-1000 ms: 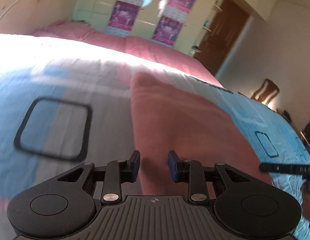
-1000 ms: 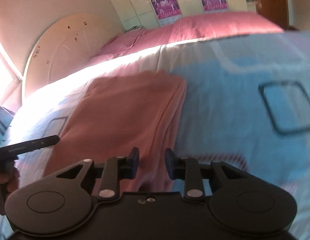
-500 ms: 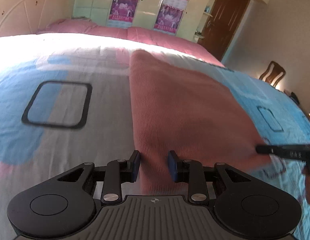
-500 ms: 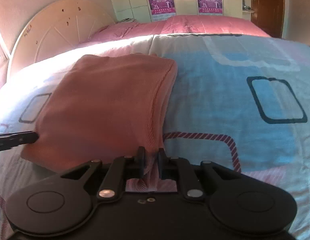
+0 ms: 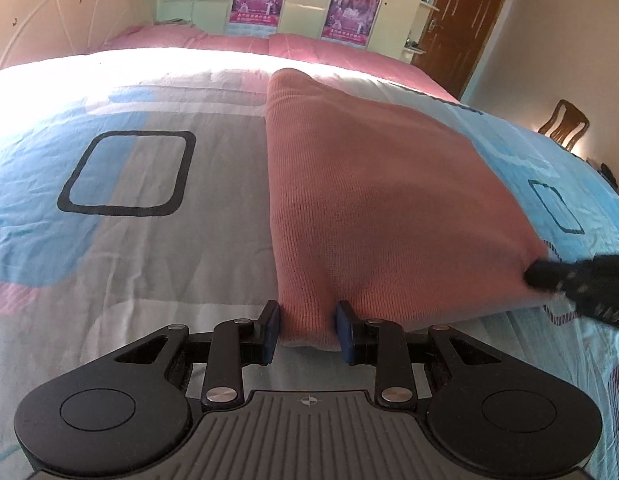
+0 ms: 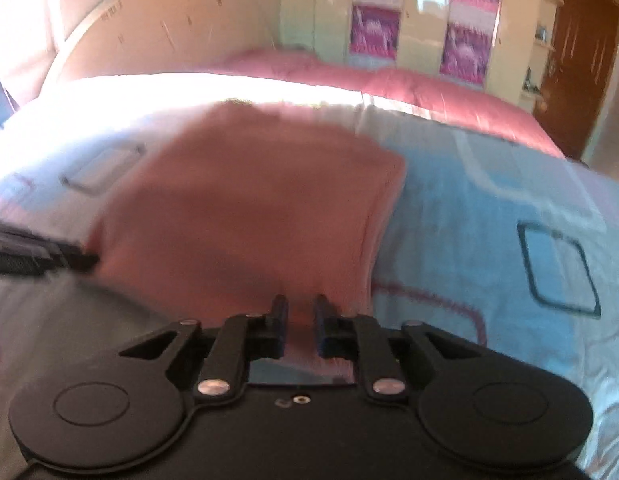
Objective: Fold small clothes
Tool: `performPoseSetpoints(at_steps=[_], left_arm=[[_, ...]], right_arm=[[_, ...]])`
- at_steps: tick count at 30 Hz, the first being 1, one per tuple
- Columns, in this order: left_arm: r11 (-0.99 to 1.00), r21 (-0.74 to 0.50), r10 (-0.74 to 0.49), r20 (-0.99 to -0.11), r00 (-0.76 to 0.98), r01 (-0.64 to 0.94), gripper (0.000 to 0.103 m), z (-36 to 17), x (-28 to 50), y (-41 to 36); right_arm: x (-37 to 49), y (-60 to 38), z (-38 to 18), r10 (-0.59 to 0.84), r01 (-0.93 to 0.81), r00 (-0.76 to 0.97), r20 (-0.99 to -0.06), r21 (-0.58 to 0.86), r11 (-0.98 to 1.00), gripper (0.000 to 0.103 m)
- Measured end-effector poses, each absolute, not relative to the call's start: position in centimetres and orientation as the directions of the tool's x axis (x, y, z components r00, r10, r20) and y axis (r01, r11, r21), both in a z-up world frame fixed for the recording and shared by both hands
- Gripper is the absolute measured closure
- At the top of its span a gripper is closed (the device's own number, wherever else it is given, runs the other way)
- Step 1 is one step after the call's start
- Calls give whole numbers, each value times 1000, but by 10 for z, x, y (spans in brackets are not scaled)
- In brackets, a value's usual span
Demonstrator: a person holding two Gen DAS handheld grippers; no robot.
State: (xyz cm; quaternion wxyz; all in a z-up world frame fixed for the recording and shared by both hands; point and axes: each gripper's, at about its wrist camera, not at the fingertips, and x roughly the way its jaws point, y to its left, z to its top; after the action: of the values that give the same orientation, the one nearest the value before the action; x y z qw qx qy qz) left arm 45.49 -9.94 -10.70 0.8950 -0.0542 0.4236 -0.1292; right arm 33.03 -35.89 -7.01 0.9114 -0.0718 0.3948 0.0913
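Bedspread w/ pink knit: left tongs & right tongs each clenched on near corner.

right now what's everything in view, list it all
pink garment: 1, salmon pink knit, flat on the bed, near corners in both grippers
bedsheet: 1, blue, grey and white with black squares, under the garment
pink cover: 1, far end of bed
posters: 2 columns, purple, on cupboard doors
door: 1, brown, far right
chair: 1, wooden, right
left gripper: black, fabric between its jaws
right gripper: black, just closed on garment edge
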Motion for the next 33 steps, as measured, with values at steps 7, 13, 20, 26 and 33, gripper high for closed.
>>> performPoseSetpoints(at_steps=[7,13,20,26,33], left_arm=[[958,-206,-286,-745,603,200,74,-108,458,-100],[950,-223,-312,-739,597,220,74,-110,459,-95],[950,-206,-307,-743,595,233,45,-100,454,-92],[945,-216,-326,-657,679,245,4,-73,422,-65],[909,-341,-412,-649,640,240,4,-72,438,-50]], right_arm=[[330,-355,-84,64,-169,668,-741,-67,983,95],[331,-349,-85,24,-123,670,-742,-79,989,95],[328,-331,-90,-69,-111,686,-725,-198,974,93],[298,-350,-49,64,-67,720,-691,22,997,50],[303,-401,-49,176,86,705,-687,330,940,48]])
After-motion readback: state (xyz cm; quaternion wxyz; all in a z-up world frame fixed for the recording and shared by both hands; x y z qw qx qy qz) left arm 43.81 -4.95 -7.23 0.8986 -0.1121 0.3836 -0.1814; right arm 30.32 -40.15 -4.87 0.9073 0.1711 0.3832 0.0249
